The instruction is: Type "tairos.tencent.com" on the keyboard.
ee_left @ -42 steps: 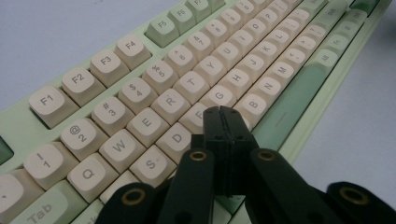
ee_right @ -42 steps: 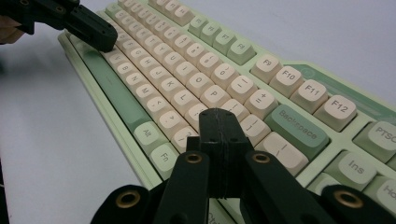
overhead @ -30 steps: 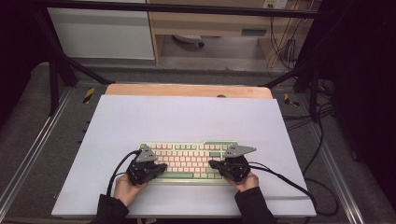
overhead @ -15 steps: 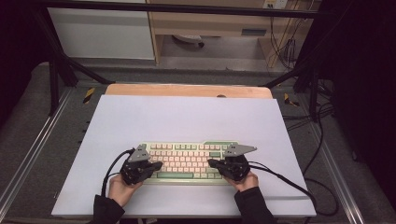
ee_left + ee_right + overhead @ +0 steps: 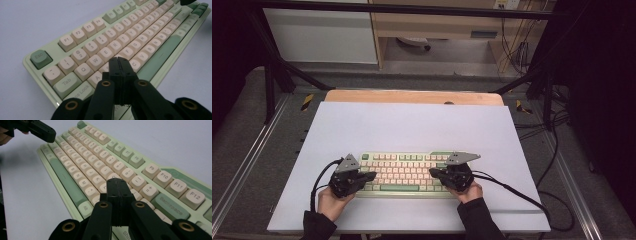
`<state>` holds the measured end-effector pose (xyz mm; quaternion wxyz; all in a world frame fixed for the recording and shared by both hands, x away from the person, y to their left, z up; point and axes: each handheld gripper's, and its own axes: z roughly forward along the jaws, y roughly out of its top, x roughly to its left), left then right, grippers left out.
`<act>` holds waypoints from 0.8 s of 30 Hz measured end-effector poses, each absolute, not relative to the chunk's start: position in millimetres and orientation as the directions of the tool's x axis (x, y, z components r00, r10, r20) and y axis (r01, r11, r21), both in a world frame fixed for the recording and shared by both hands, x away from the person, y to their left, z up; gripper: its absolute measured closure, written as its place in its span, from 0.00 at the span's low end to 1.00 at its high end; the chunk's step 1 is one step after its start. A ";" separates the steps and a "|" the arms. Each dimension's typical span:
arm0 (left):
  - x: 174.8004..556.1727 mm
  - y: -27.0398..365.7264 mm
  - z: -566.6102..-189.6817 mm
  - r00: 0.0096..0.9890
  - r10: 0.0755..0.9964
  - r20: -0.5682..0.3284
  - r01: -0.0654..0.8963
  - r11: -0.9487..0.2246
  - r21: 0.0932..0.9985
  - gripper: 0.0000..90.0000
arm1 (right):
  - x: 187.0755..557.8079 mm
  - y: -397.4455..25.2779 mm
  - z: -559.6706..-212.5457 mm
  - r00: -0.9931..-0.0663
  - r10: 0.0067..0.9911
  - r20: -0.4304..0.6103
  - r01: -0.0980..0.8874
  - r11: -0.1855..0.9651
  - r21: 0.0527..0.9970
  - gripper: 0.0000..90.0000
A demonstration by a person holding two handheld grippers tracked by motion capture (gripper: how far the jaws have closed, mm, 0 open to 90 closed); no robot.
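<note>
Keyboard (image 5: 140, 40) — far end cut off

Bare table (image 5: 412, 125) beyond keyboard (image 5: 404, 170)

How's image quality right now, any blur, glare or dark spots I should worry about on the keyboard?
High view: even light on the pale green and cream keyboard, legends too small to read, surroundings dark. Left gripper view: near keys sharp, far end soft, closed black left gripper blocks some. Right gripper view: black right gripper shut, slight blur, no glare.
</note>
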<state>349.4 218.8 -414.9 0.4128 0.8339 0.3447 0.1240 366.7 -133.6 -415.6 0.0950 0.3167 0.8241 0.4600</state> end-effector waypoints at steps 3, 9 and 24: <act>348.5 224.9 -416.2 0.725 0.684 -0.080 0.478 -0.417 0.773 1.00 | 369.2 -129.2 -414.6 -0.781 0.609 0.139 0.436 0.373 0.819 1.00; 346.7 234.7 -416.4 0.716 0.694 -0.080 0.482 -0.408 0.775 1.00 | 373.1 -121.0 -413.3 -0.784 0.605 0.137 0.433 0.375 0.820 1.00; 345.8 245.2 -418.3 0.701 0.707 -0.090 0.491 -0.387 0.780 1.00 | 386.6 -94.4 -416.4 -0.797 0.591 0.123 0.425 0.405 0.810 1.00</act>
